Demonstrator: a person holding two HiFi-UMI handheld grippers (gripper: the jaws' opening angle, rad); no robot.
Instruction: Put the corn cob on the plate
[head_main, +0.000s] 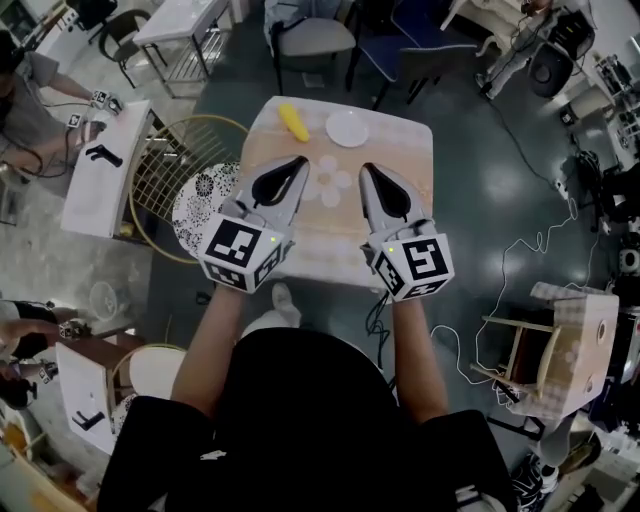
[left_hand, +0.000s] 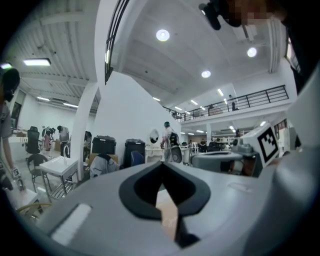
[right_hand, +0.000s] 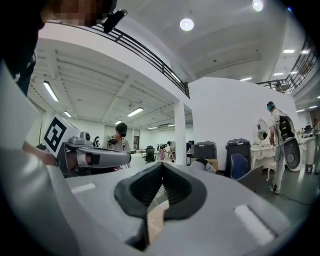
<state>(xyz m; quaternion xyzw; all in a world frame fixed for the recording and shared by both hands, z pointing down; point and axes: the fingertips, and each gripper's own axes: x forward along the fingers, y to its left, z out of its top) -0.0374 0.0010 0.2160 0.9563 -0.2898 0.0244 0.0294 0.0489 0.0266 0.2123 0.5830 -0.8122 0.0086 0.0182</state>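
Note:
In the head view a yellow corn cob (head_main: 293, 122) lies near the far edge of a small light wooden table (head_main: 410, 150). A white round plate (head_main: 347, 128) sits just to its right, apart from it. My left gripper (head_main: 302, 161) and right gripper (head_main: 364, 168) hover side by side over the table's near half, pointing toward the far edge, short of the cob and the plate. Both are shut with nothing between the jaws. In the left gripper view the left gripper (left_hand: 161, 164) shows its tips meeting. The right gripper (right_hand: 161, 165) looks the same in its own view. Neither gripper view shows the cob or plate.
A gold wire-frame round stand (head_main: 185, 165) and a patterned round seat (head_main: 200, 205) stand left of the table. Chairs (head_main: 312, 40) stand beyond its far edge. A wooden chair (head_main: 565, 345) and loose cables (head_main: 520, 260) lie at the right. Other people work at white tables (head_main: 105, 165) at the left.

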